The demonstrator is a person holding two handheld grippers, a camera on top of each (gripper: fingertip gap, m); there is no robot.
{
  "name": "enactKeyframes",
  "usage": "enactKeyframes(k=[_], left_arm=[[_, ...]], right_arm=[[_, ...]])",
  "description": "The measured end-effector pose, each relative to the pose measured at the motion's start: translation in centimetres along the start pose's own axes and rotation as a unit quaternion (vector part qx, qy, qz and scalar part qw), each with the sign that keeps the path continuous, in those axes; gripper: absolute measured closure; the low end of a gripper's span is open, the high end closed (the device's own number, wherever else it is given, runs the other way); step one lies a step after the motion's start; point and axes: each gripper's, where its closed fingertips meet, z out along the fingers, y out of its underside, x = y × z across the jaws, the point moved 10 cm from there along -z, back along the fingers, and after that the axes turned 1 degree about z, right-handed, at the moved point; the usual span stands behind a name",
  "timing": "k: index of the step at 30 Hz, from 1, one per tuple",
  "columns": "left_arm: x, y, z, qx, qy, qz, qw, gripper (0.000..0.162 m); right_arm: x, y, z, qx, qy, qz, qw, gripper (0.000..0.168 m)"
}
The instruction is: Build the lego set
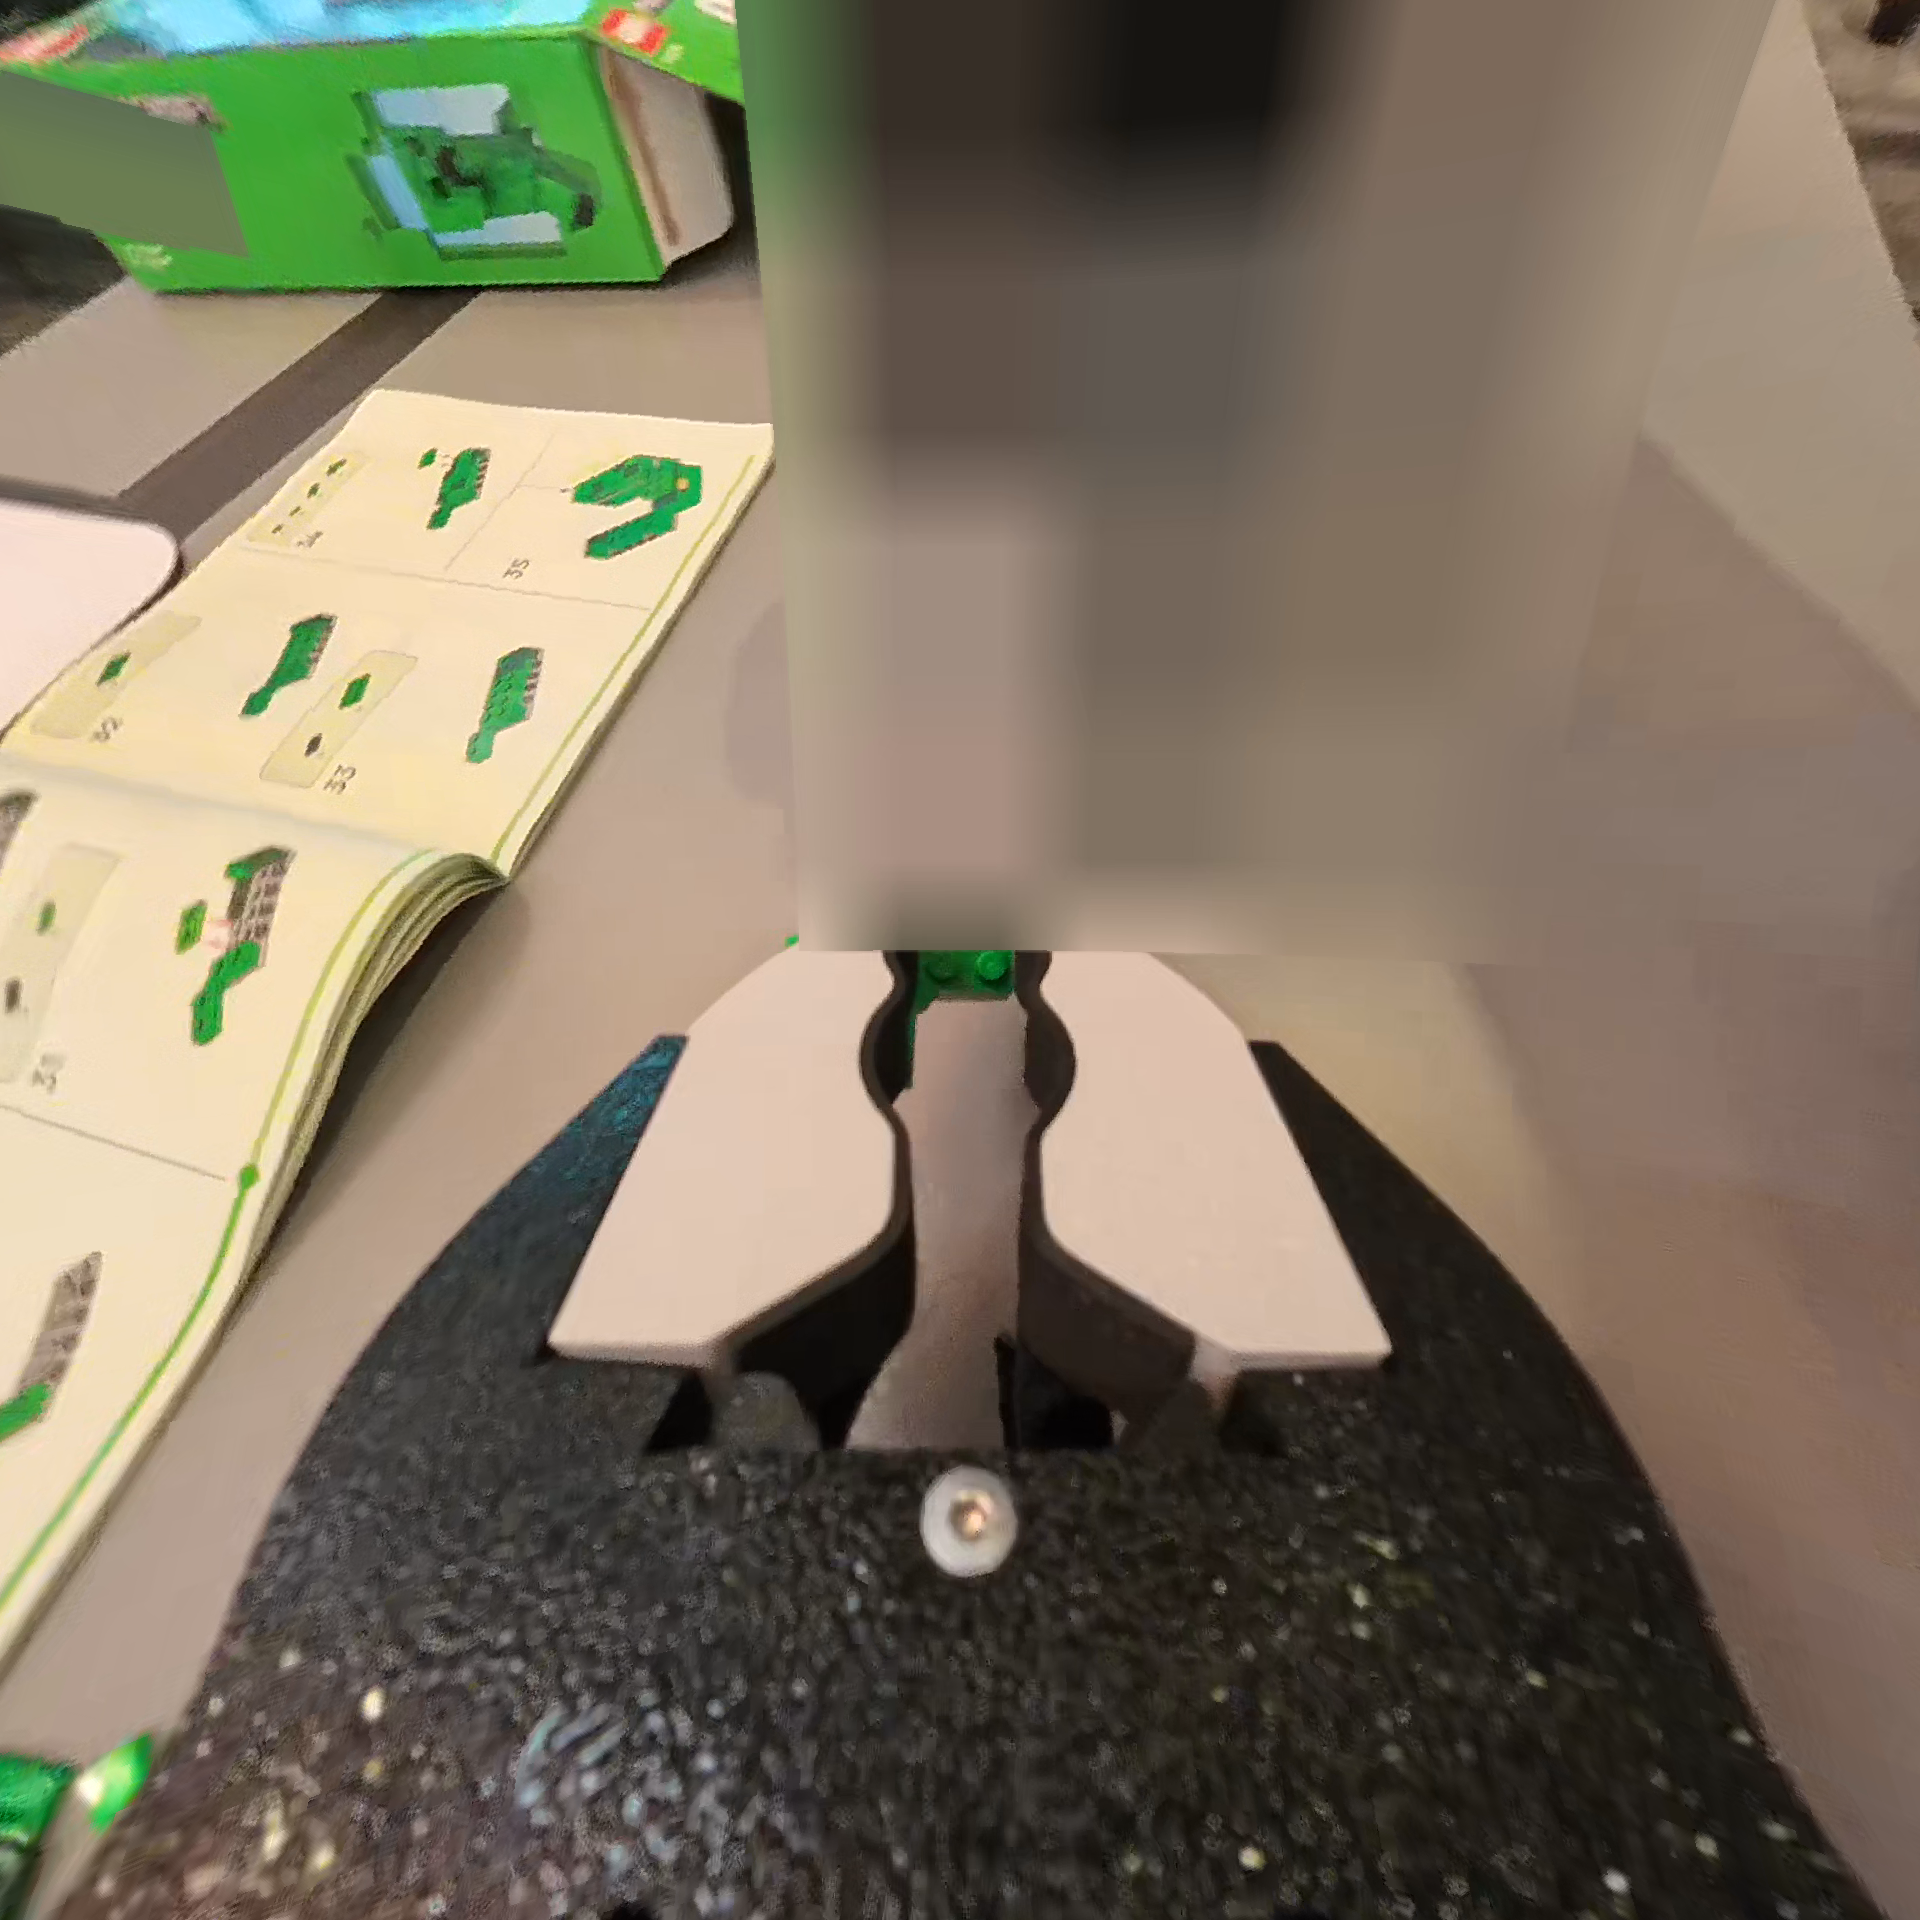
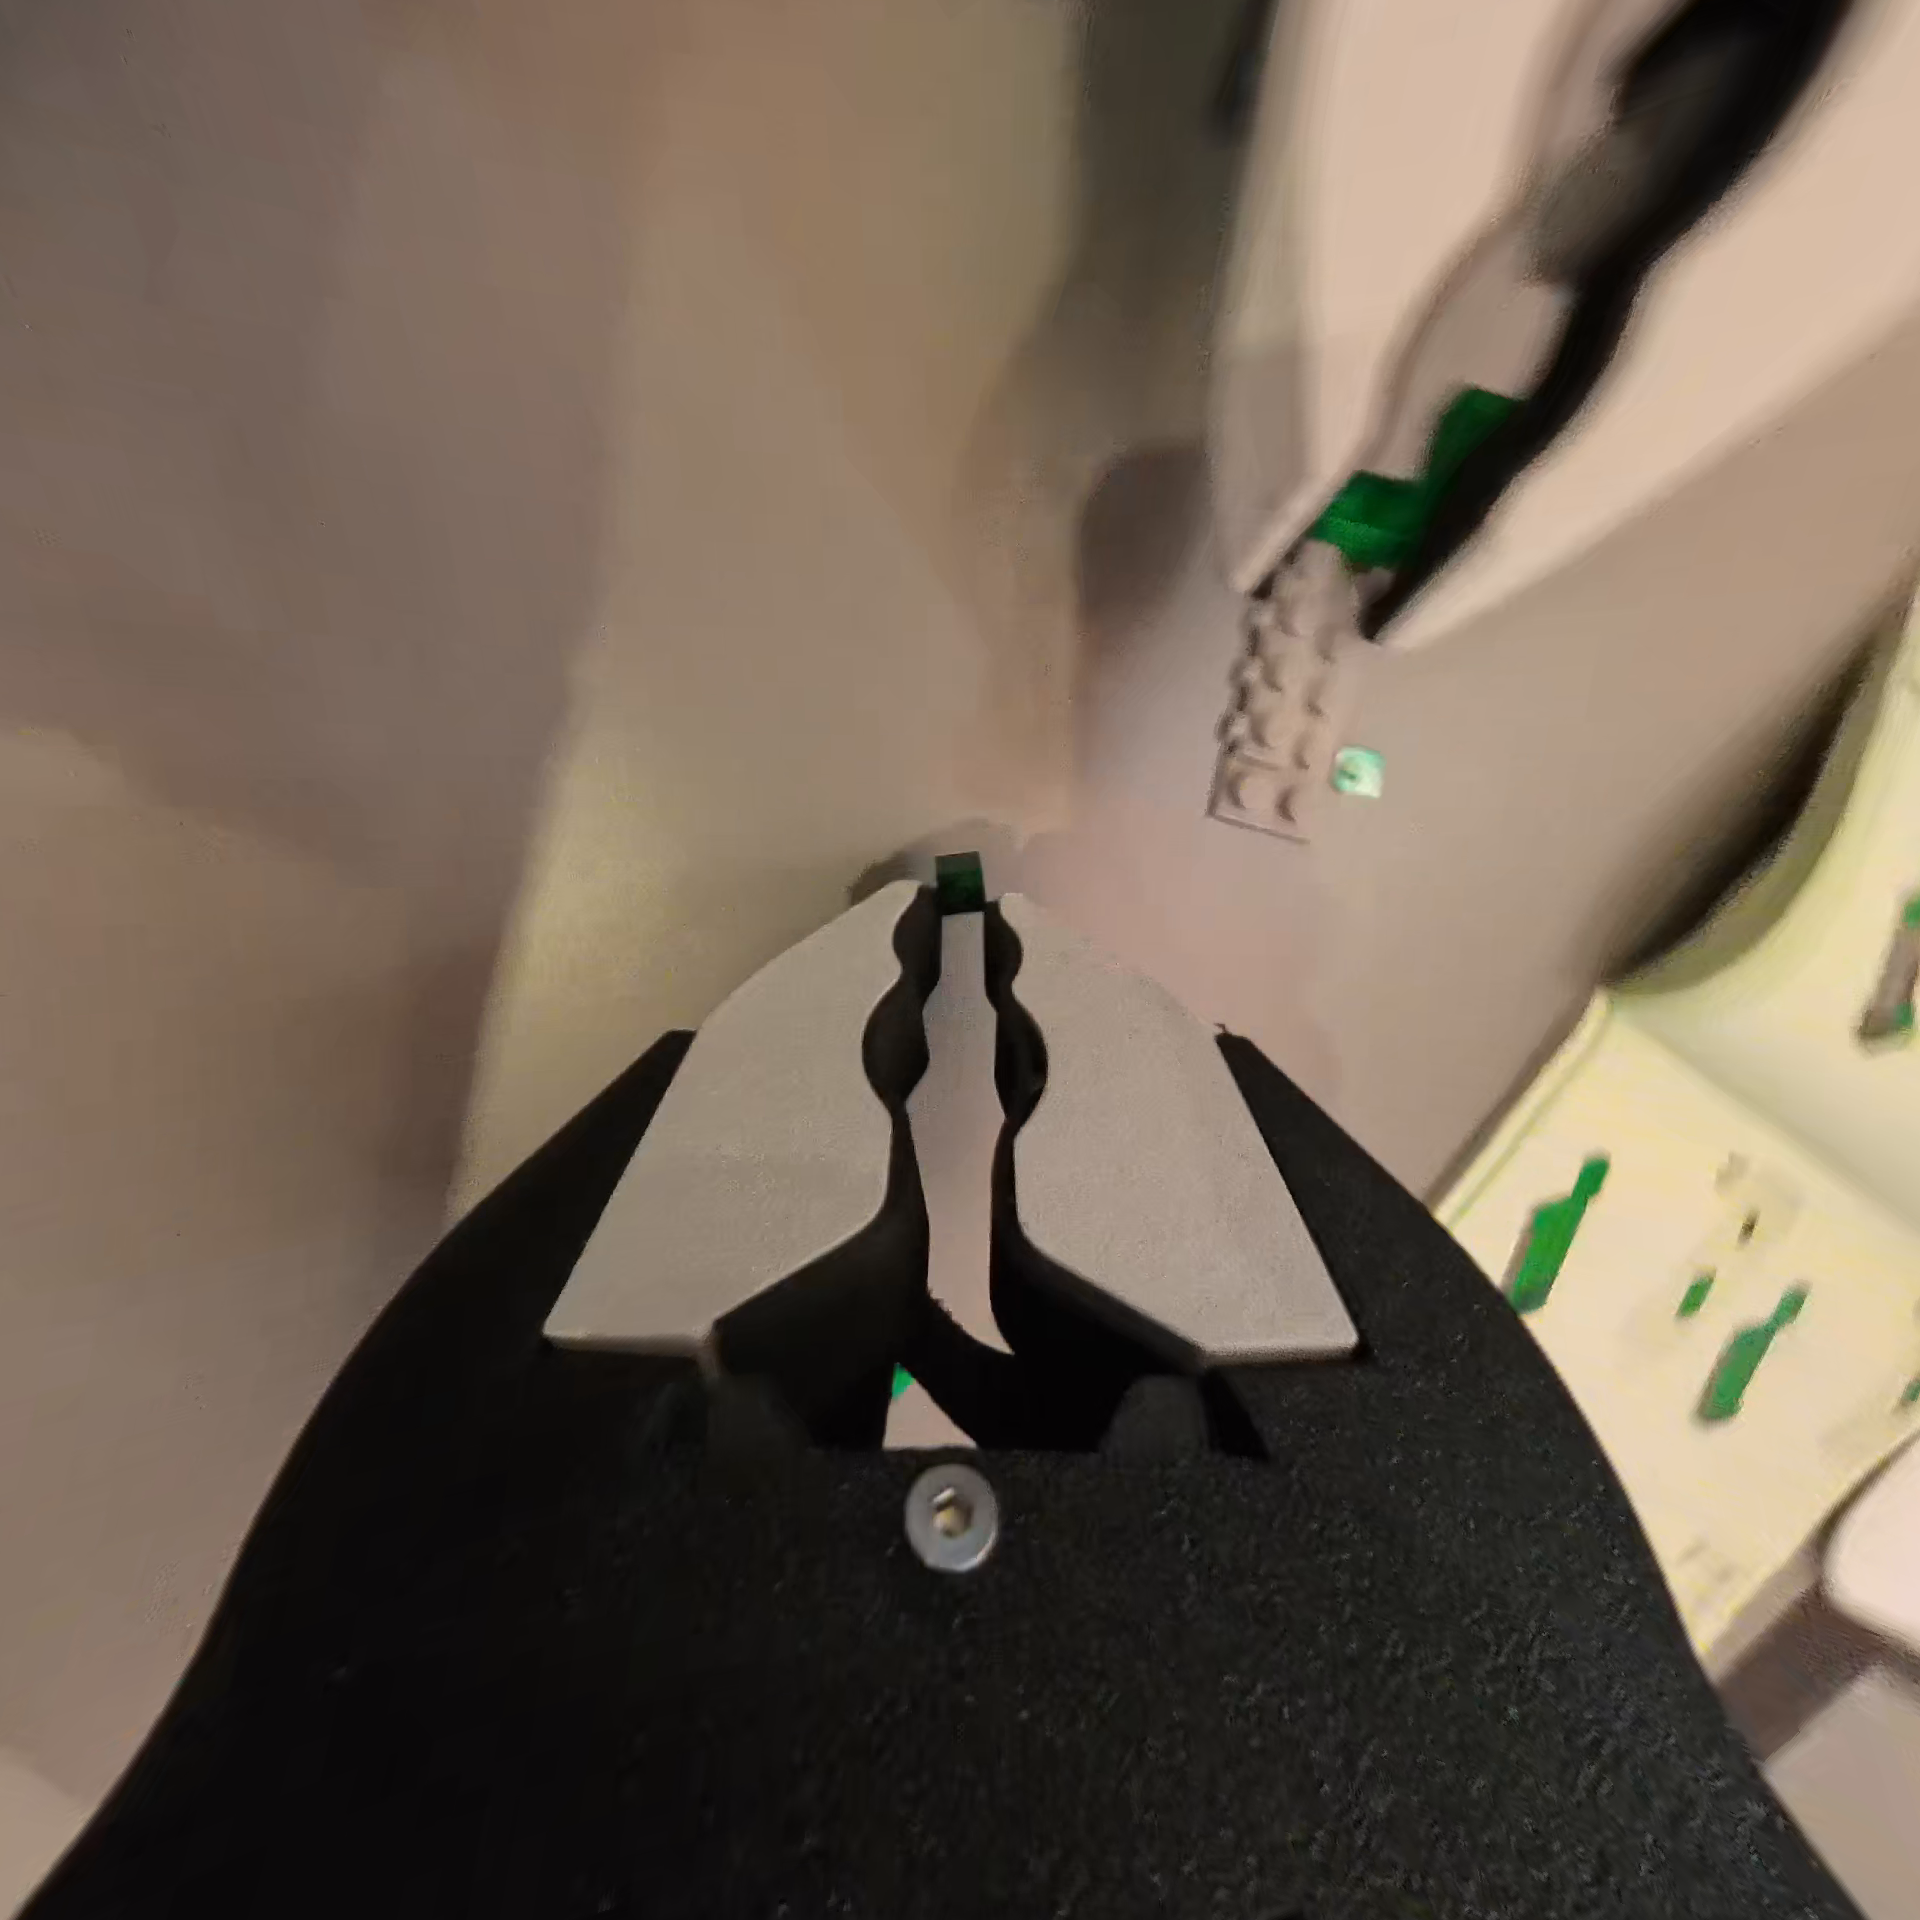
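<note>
My left gripper (image 1: pixel 964 971) is shut on a lego assembly of green plates (image 1: pixel 961 979) and a long grey studded plate; most of it is hidden behind a blurred patch. In the right wrist view the left gripper (image 2: pixel 1325 592) shows at the upper right, with the grey plate (image 2: pixel 1273 727) sticking out past its tips and green parts (image 2: pixel 1371 520) between the fingers. My right gripper (image 2: pixel 958 896) is shut on a small dark green piece (image 2: pixel 957 881), held to the lower left of the grey plate and apart from it. A small green piece (image 2: pixel 1359 774) lies on the table beside the plate's end.
An open instruction booklet (image 1: pixel 312 748) lies on the grey table at the left; it also shows in the right wrist view (image 2: pixel 1714 1299). A green lego box (image 1: pixel 416 177) stands at the far left. Green bits (image 1: pixel 62 1797) sit at the lower left corner.
</note>
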Motion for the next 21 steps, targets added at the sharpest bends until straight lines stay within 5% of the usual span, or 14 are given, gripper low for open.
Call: enactKeyframes(k=[1,5,9,21], left_arm=[[-0.2,0.0,0.1,0.0,-0.013,-0.032,0.999,0.145],[-0.3,-0.2,0.4,0.013,-0.016,-0.115,0.993,0.145],[0.0,0.0,0.9,-0.006,-0.003,-0.122,0.993,0.145],[1.0,-0.6,1.4,-0.019,0.0,-0.073,0.997,0.145]], right_arm=[[0.3,-0.1,-0.5,0.016,0.013,0.055,0.998,0.161],[1.1,-0.7,-2.5,0.065,0.04,0.179,0.981,0.161],[1.8,-1.2,-3.8,0.031,0.064,0.175,0.982,0.161],[3.6,-3.1,-2.8,-0.088,-0.025,0.153,0.984,0.161]])
